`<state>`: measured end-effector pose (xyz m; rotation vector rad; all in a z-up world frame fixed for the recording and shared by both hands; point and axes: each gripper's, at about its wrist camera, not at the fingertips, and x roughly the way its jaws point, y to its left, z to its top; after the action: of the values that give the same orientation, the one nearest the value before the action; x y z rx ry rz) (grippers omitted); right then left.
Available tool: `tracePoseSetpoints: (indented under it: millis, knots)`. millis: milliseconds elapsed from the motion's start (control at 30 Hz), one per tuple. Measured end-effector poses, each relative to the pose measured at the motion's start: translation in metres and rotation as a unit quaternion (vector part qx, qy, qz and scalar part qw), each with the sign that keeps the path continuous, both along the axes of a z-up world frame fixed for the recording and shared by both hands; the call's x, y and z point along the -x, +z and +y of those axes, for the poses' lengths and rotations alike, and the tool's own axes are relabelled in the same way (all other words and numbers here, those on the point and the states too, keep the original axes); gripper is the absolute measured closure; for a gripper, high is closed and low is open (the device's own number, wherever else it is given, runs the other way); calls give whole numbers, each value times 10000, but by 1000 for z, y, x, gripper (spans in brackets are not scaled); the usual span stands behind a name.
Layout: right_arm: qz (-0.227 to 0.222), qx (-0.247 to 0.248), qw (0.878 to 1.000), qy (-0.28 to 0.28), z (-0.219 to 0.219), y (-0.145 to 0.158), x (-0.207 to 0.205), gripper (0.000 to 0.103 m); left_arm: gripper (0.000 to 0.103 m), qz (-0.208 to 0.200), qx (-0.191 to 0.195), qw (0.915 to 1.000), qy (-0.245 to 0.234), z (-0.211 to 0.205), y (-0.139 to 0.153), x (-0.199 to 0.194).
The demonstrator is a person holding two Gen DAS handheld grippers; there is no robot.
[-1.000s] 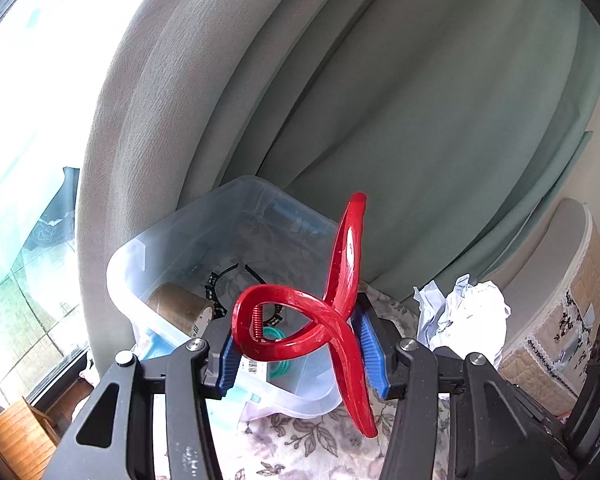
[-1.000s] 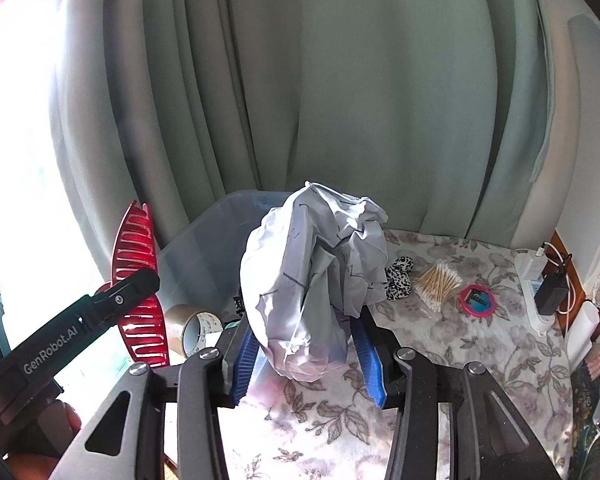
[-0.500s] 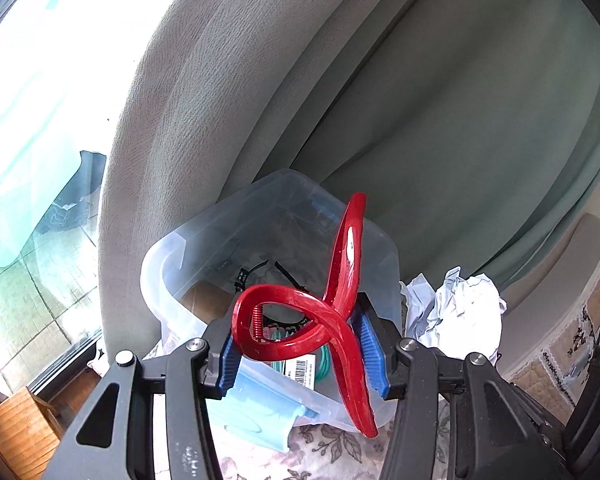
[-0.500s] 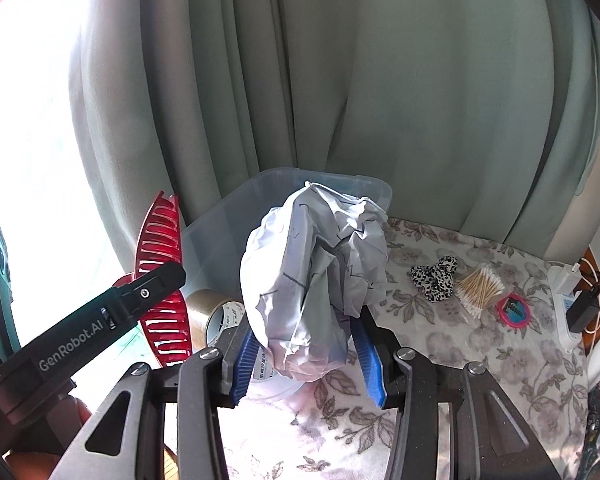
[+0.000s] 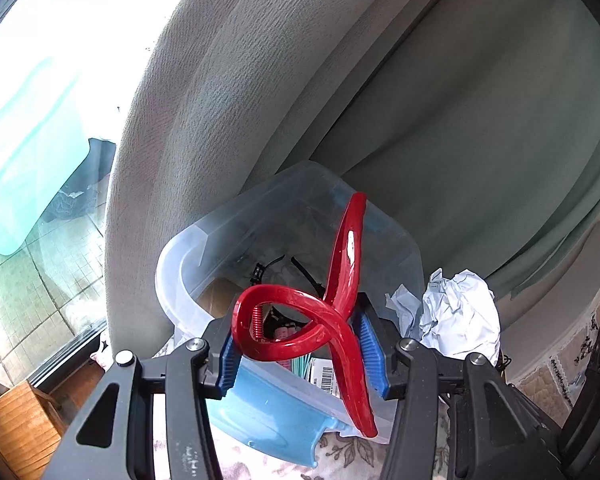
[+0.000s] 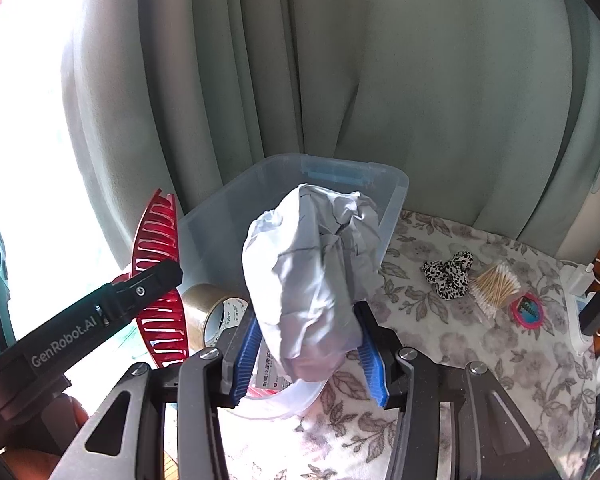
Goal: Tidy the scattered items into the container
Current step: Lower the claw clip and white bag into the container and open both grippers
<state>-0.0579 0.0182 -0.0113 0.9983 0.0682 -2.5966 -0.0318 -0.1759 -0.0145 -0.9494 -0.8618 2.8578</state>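
Left gripper clamps a glossy red plastic hair claw; right gripper clamps a crumpled white paper ball. Both hover at the near rim of the clear plastic bin. Risk: releasing here could drop either item outside.

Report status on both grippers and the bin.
Left gripper shut on red hair claw. Right gripper shut on crumpled paper. Both at clear bin. Nothing blocking.

"GenRobot.AI" on left gripper
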Motion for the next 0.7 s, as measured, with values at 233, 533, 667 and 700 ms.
tracePoseSetpoints:
  millis: [233,533,667,700]
  knots:
    - [92,6,9999,42,-3,1,-1,54,50,-18,19,10000,31,2,1,-3]
    - [150,36,9998,121,-5,0,1,45,50,-63,-2,10000,36,8,5,9]
    - [176,87,9998,106,-3,1,2,42,50,-86,-6,10000,40,9,7,9]
    - [194,102,9997,104,-2,1,2,42,50,-94,5,9999,43,1,5,14]
